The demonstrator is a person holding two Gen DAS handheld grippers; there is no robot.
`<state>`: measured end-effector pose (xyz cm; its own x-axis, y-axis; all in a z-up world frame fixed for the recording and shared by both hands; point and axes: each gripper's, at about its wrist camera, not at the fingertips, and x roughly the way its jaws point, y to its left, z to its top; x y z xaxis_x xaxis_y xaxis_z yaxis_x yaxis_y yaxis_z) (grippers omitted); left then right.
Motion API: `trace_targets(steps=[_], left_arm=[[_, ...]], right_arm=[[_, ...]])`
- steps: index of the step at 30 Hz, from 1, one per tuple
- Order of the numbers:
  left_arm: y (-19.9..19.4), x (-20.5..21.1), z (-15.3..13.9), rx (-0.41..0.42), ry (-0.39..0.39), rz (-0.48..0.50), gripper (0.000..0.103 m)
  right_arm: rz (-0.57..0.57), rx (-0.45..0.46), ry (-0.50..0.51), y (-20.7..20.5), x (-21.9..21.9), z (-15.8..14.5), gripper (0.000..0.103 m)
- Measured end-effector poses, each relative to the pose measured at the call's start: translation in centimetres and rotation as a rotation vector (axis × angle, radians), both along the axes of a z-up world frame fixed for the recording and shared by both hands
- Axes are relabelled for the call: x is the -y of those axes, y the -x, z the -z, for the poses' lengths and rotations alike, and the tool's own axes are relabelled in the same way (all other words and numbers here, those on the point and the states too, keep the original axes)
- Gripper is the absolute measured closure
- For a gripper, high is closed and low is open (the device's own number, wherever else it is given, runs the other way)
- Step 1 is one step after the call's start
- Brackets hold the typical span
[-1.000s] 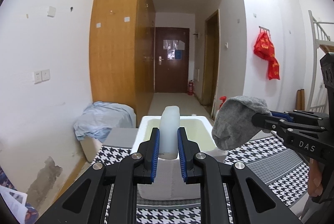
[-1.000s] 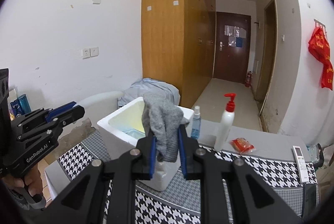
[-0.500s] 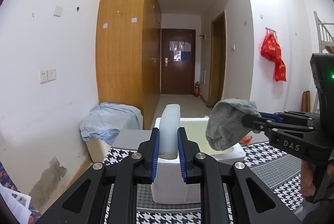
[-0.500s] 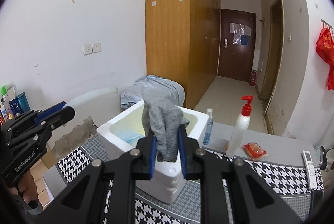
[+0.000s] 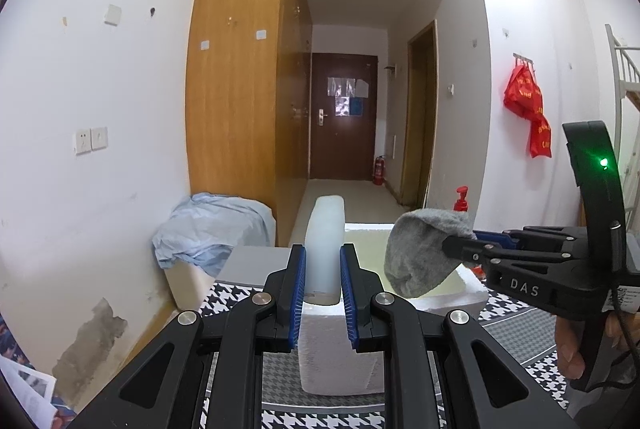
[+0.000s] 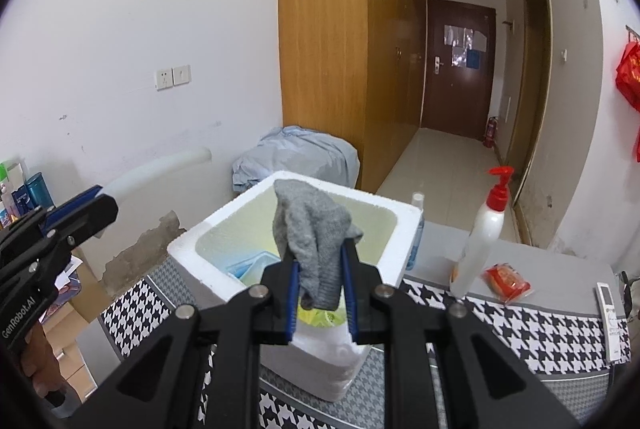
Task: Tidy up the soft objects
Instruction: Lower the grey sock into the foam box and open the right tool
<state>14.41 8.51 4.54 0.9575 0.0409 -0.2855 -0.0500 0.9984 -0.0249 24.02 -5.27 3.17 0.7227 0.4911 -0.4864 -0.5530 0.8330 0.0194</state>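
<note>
1. Foam box (image 6: 224, 241), white and open-topped, stood on the houndstooth-covered desk (image 6: 532, 325), with something blue and something yellow-green lying inside it.
2. Jaws of the right gripper (image 6: 319, 293) pinched a grey sock (image 6: 312, 241), which bunched up above the blue pads and hung over the near part of the box's opening.
3. From the left wrist view, the same grey sock (image 5: 424, 253) showed as a rounded wad at the tip of the right gripper (image 5: 460, 245), over the far right rim of the foam box (image 5: 340, 361).
4. Jaws of the left gripper (image 5: 322, 289) were pressed on a pale, translucent white slab (image 5: 324, 241) that stood upright between the pads, above the box's near wall.
5. The left gripper (image 6: 80, 209) appeared at the left edge of the right wrist view, apart from the box.
6. A white pump bottle with a red top (image 6: 484, 229), a red packet (image 6: 506, 279) and a white remote (image 6: 610, 313) sat on the desk to the right of the box.
7. A heap of light blue cloth (image 6: 296, 157) lay behind the box against the wall.
</note>
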Motion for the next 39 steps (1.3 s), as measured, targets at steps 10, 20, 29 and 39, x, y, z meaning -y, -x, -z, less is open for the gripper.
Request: trace_targets(steps=[10,20,29,39], left_arm=[[-0.6,-0.5,0.3,-0.012,0.024,0.001,0.084],[-1.2,-0.6,0.4,-0.021,0.022,0.011,0.084],[-2.2,-0.2,0.5,-0.034,0.024,0.027,0.084],[-3.1,0.5,0.7,-0.051,0.028,0.057,0.084]], right_arm=[[-0.010,-0.050,-0.008,-1.3,-0.4,0.8,0.080],[-0.028,-0.080,-0.055,-1.7,-0.3,1.3,0.020],[-0.037,-0.049,-0.069,-0.8,0.7,1.0,0.017],[-0.032,-0.003,-0.060,0.4,2.3,0.7,0.008]])
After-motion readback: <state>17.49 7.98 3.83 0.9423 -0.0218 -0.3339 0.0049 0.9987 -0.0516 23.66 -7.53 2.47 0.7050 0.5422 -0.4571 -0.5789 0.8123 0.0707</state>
